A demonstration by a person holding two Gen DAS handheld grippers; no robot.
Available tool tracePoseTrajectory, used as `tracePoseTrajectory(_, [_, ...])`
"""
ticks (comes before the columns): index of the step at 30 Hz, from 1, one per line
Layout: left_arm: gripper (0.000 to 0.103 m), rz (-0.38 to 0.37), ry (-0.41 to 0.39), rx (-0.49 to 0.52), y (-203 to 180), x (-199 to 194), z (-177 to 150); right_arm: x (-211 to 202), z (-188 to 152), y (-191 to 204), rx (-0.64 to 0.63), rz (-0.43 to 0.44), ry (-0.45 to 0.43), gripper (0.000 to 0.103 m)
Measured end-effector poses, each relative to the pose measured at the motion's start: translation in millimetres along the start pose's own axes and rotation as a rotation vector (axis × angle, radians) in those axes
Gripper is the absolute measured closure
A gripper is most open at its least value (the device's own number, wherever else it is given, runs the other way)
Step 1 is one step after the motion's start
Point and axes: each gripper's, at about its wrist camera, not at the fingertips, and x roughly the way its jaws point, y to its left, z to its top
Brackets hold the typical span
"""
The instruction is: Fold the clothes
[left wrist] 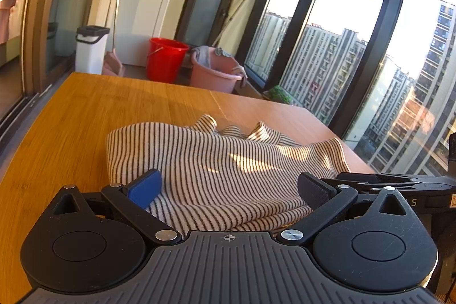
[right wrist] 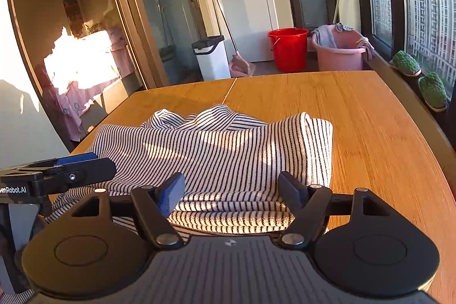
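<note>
A striped garment (left wrist: 216,161) is lying folded on the wooden table (left wrist: 85,110) in low sun as I am working both grippers from afar. In the left wrist view, I am holding the left gripper (left wrist: 230,190) over the near hem, at 6 o'clock of the cloth, its blue pad (left wrist: 144,188) and black pad (left wrist: 313,191) standing wide with the fabric lying between them — neither pad is pinching it. In the right wrist view, I am keeping the right gripper (right wrist: 230,191) at the garment's (right wrist: 228,150) near edge too, jaws spread a little narrower, with the layered hem running between them but not clamped. The left gripper (right wrist: 74,167) is showing at 9 o'clock there, beside the cloth. At 12 o'clock beyond the table, a red bucket (right wrist: 287,47) and a pink basin (right wrist: 339,50) are sitting on the floor — a white bin (right wrist: 212,57) standing at 11 o'clock.
</note>
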Motion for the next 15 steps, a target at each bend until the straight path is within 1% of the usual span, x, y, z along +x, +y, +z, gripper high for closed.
tracePoseTrajectory(3, [0.0, -0.001, 0.0, -0.001, 0.9, 0.3, 1.4, 0.3, -0.2, -0.8, 0.0, 0.015, 0.0, 0.023])
tracePoseTrajectory(7, [0.0, -0.004, -0.001, -0.004, 1.9, 0.6, 1.2, 2.2, 0.1, 2.0, -0.02, 0.029, 0.008, 0.013])
tracePoseTrajectory(15, [0.0, -0.003, -0.001, -0.002, 1.3, 1.7, -0.9, 1.5, 0.3, -1.6, -0.005, 0.053, 0.003, 0.011])
